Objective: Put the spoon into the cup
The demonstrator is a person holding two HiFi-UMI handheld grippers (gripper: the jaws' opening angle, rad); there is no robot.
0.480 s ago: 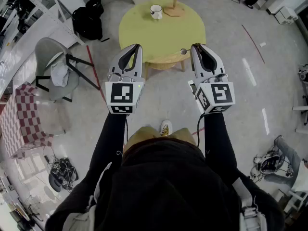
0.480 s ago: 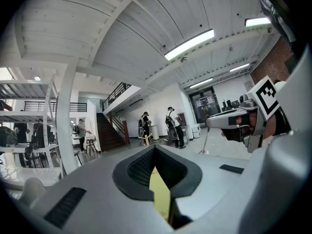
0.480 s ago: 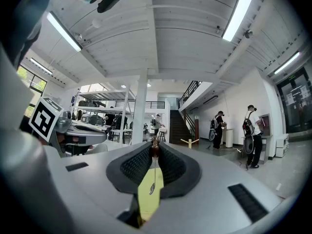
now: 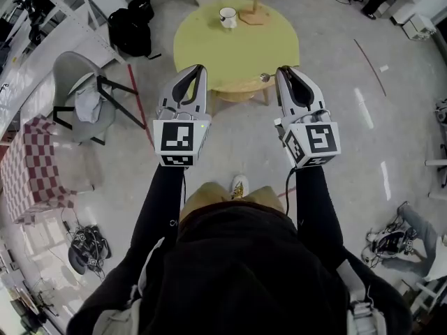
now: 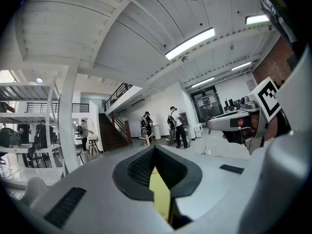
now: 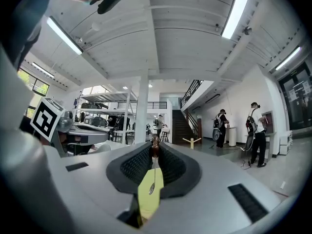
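A white cup (image 4: 228,16) stands at the far side of the round yellow-green table (image 4: 209,40), beside a wooden stand (image 4: 253,12). I hold both grippers level, side by side, in front of the table's near edge. My right gripper (image 4: 283,68) is shut on the spoon, whose metal bowl (image 4: 265,77) sticks out to the left of the jaw tips. In the right gripper view the spoon's brown handle (image 6: 154,149) sits pinched between the pads and its thin stem hangs down. My left gripper (image 4: 201,68) is shut, with nothing in its jaws (image 5: 154,148).
A grey chair (image 4: 80,82) with cloth on it and a black bag (image 4: 129,26) stand left of the table. A red checkered cloth (image 4: 31,166) lies at the far left. Several people (image 6: 256,130) stand far off in the hall.
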